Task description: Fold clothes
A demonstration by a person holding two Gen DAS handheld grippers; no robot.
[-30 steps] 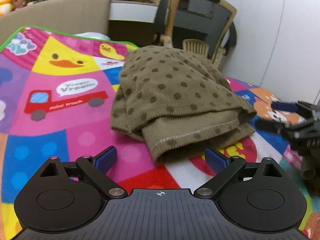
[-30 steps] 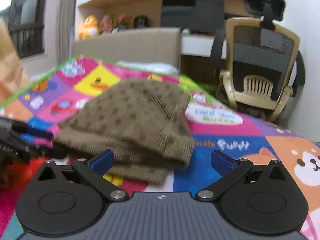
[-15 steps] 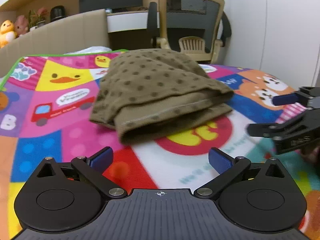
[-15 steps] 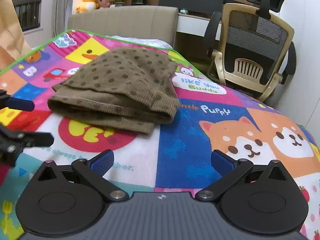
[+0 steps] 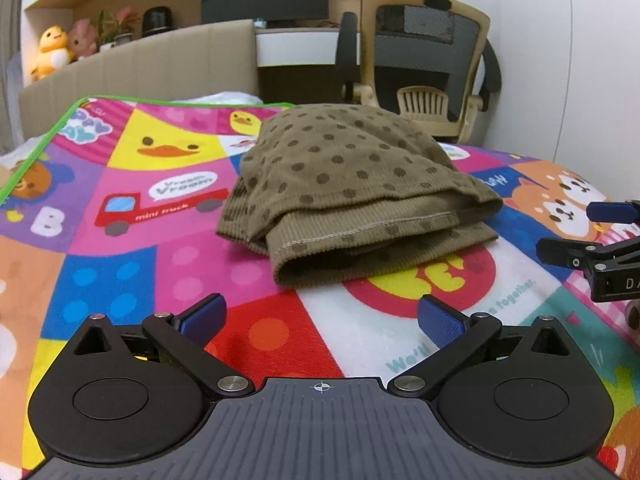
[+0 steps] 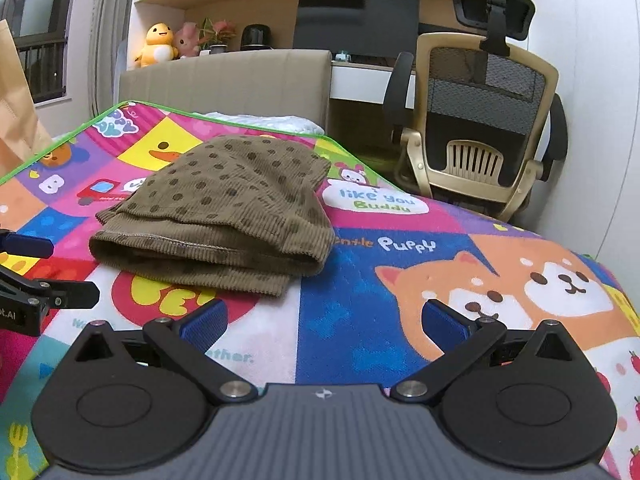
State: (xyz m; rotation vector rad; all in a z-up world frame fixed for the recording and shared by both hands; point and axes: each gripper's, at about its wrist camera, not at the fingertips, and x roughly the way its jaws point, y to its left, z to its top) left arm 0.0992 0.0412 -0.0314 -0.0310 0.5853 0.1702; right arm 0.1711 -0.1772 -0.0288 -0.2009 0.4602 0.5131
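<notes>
Brown dotted corduroy garment (image 5: 352, 196) lay folded in a compact stack on the colourful play mat (image 5: 128, 264), near its far side, hemmed edge turned toward the cameras. Left hand-held gripper (image 5: 320, 318) was held back from it, spread wide and empty; right hand-held gripper (image 6: 324, 320) likewise wide apart, gripping nothing, well clear of the cloth. Probably drawn back because the fold looked finished, leaving the bundle undisturbed.

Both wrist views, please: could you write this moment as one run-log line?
garment: folded, lying on play mat | left tool: open, empty, short of garment | right tool: open, empty
</notes>
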